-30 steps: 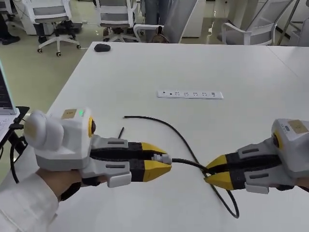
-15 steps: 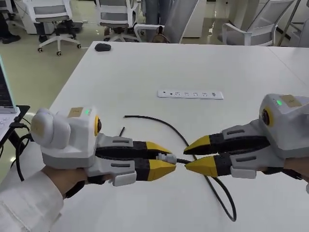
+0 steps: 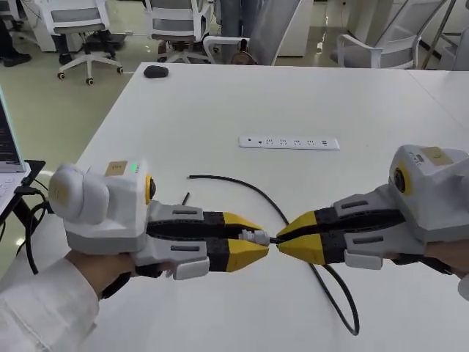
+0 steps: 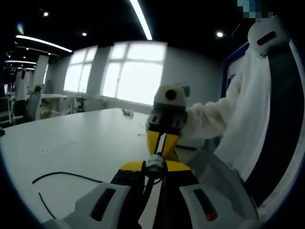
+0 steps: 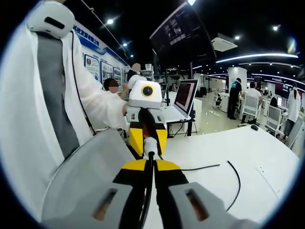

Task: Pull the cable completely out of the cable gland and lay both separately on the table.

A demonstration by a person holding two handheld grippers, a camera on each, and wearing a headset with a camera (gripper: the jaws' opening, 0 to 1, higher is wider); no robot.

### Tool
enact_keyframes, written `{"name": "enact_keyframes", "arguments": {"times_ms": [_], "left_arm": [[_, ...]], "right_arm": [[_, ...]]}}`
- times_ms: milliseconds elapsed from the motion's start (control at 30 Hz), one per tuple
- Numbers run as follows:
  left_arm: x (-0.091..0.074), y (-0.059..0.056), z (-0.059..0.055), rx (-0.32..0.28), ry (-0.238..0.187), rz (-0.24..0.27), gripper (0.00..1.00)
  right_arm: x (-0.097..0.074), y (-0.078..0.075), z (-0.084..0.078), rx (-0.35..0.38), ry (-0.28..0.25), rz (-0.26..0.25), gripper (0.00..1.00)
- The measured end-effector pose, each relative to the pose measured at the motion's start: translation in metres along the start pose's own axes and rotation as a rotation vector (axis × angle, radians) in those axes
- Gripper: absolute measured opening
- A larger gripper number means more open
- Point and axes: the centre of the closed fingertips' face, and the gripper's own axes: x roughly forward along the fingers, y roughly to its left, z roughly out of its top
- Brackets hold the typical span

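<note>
At lower centre, your left gripper point(image 3: 259, 243) clamps the gland point(image 3: 254, 236) and your right gripper point(image 3: 283, 240) pinches the cable point(image 3: 216, 178) just right of it, axis running left-right

Matt black cable point(image 3: 220, 177), pale plastic cable gland point(image 3: 255, 237), smooth white table point(image 3: 293, 103).

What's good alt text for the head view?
Two hand-held yellow-tipped grippers meet tip to tip over a white table: the left gripper clamps a small grey cable gland, the right gripper clamps the black cable leaving it. A white power strip lies beyond.
</note>
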Motion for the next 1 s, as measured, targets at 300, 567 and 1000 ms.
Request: {"name": "enact_keyframes", "arguments": {"times_ms": [300,567,1000], "left_arm": [[0.001,0.0,-0.002,0.004,0.009,0.002,0.16],[-0.002,0.002,-0.004,0.002,0.013,0.008,0.16],[-0.005,0.004,-0.007,-0.006,0.014,0.018,0.16]], "right_arm": [[-0.002,-0.001,-0.005,-0.02,0.012,0.001,0.03],[-0.013,-0.005,-0.019,-0.014,0.027,-0.018,0.03],[-0.033,-0.015,-0.058,0.05,0.085,-0.069,0.03]]}}
